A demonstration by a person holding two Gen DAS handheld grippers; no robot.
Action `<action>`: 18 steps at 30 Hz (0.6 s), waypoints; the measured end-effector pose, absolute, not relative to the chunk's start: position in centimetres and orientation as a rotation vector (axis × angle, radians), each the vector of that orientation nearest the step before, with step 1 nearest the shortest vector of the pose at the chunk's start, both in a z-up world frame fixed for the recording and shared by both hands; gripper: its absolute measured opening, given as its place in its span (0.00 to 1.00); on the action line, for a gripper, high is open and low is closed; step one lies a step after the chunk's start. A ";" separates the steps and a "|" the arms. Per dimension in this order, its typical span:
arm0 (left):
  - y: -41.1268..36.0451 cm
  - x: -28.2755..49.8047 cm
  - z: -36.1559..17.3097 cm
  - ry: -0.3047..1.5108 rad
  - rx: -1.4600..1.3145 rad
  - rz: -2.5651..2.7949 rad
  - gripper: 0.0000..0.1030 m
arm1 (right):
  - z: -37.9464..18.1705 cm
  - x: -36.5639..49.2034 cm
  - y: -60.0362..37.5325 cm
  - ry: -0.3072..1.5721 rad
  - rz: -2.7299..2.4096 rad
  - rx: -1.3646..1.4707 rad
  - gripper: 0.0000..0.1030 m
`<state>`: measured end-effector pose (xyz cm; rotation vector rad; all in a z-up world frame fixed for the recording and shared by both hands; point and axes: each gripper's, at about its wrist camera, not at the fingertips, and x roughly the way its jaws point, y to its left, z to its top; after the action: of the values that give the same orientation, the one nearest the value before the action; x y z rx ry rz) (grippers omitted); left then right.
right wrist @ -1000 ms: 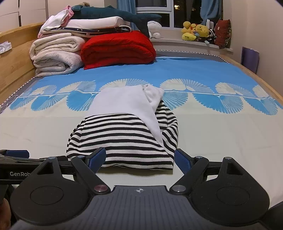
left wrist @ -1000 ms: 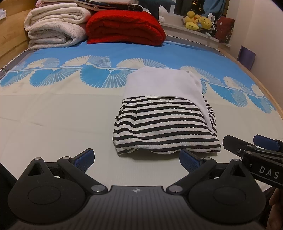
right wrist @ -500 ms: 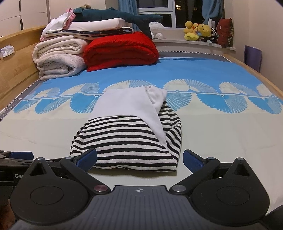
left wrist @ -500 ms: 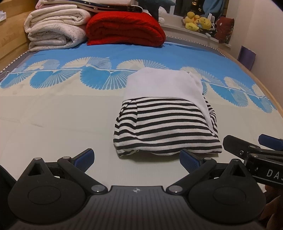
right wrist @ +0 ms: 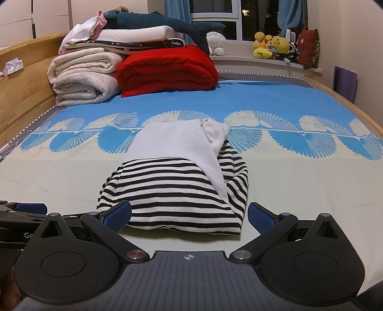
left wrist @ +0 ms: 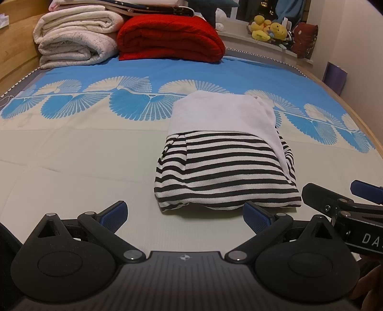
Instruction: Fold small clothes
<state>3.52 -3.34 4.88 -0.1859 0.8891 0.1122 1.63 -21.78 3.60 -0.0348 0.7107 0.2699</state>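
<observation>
Cream towels and a red blanket sit stacked at the bed's head, likely cleared aside. The left tool hovers at the foot edge, fingers apart, empty. Mid-bed, nearer the foot, lies the folded striped top. The right tool gapes too, seemingly let go.

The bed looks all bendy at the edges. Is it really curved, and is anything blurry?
Left wrist view: the fisheye lens bows the bed's wooden edge; the striped garment is sharp, with a soft shadow under its near edge. Right wrist view: same bowing along the headboard; warm indoor light, dark window, no glare, plush toys slightly soft.
</observation>
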 end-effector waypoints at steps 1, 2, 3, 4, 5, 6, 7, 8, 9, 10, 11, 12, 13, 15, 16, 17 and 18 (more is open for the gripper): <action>-3.3 3.5 4.9 0.890 -0.186 0.112 0.99 | 3.6 1.6 -21.8 0.711 0.270 -0.034 0.99; -3.3 3.5 4.9 0.891 -0.188 0.112 0.99 | 3.6 1.6 -21.8 0.712 0.270 -0.035 0.99; -3.3 3.5 4.9 0.892 -0.188 0.113 0.99 | 3.6 1.6 -21.8 0.713 0.270 -0.034 0.99; -3.3 3.5 4.8 0.892 -0.188 0.113 0.99 | 3.5 1.6 -21.8 0.714 0.270 -0.033 0.99; -3.3 3.5 4.8 0.892 -0.188 0.114 0.99 | 3.5 1.6 -21.8 0.714 0.270 -0.033 0.99; -3.3 3.5 4.9 0.892 -0.189 0.113 0.99 | 3.5 1.7 -21.8 0.715 0.269 -0.032 0.99; -3.3 3.5 4.9 0.892 -0.189 0.114 0.99 | 3.5 1.7 -21.8 0.715 0.270 -0.032 0.99; -3.3 3.5 4.9 0.892 -0.189 0.114 0.99 | 3.5 1.7 -21.8 0.716 0.270 -0.032 0.99; -3.3 3.5 4.9 0.892 -0.189 0.114 0.99 | 3.5 1.7 -21.8 0.715 0.269 -0.032 0.99; -3.3 3.5 4.8 0.892 -0.188 0.113 0.99 | 3.5 1.7 -21.8 0.715 0.269 -0.032 0.99; -3.3 3.5 4.9 0.891 -0.188 0.114 0.99 | 3.5 1.7 -21.8 0.715 0.270 -0.033 0.99; -3.3 3.5 4.9 0.891 -0.189 0.114 0.99 | 3.5 1.7 -21.8 0.715 0.270 -0.033 0.99; -3.3 3.5 4.9 0.892 -0.189 0.114 0.99 | 3.5 1.7 -21.8 0.715 0.270 -0.032 0.99; -3.3 3.5 4.9 0.892 -0.188 0.113 0.99 | 3.5 1.7 -21.8 0.716 0.269 -0.032 0.99; -3.4 3.6 4.8 0.893 -0.187 0.113 0.99 | 3.5 1.7 -21.8 0.716 0.269 -0.033 0.99; -3.4 3.6 4.8 0.892 -0.188 0.113 0.99 | 3.5 1.7 -21.8 0.716 0.269 -0.032 0.99; -3.4 3.6 4.8 0.892 -0.188 0.113 0.99 | 3.4 1.7 -21.7 0.717 0.269 -0.032 0.99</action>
<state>3.55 -3.37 4.85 -0.1881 0.8921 0.1134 1.65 -21.74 3.45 -0.0315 0.7167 0.2686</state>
